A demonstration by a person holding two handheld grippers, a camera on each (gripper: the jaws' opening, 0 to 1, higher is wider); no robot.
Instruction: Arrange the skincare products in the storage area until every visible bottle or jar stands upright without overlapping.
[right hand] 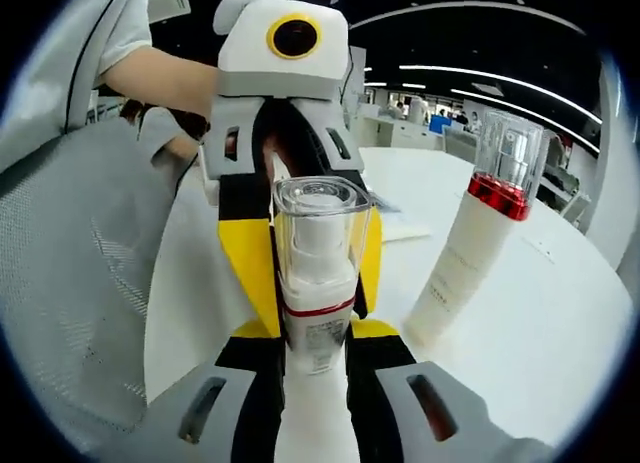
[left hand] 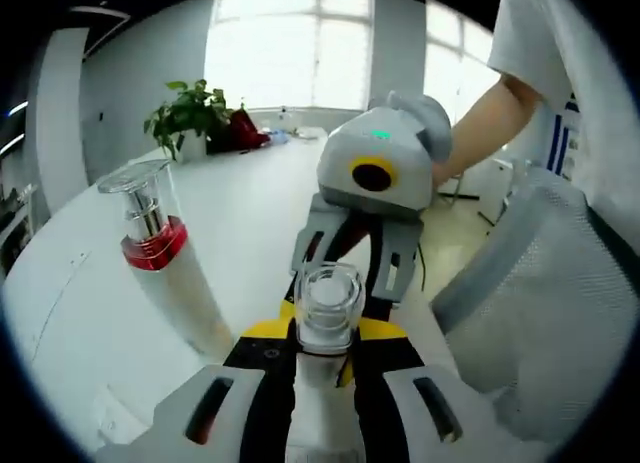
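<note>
Right gripper view: both grippers (right hand: 320, 283) clasping one clear-capped bottle (right hand: 318, 273); keeping it vertical, setting down clear of red-collared bottle (right hand: 470, 263).

Around the upright red-banded bottle (left hand: 160, 245) the white table (left hand: 240, 213) lies open on all sides, while the mesh chair (left hand: 560, 303) blocks its far edge.
</note>
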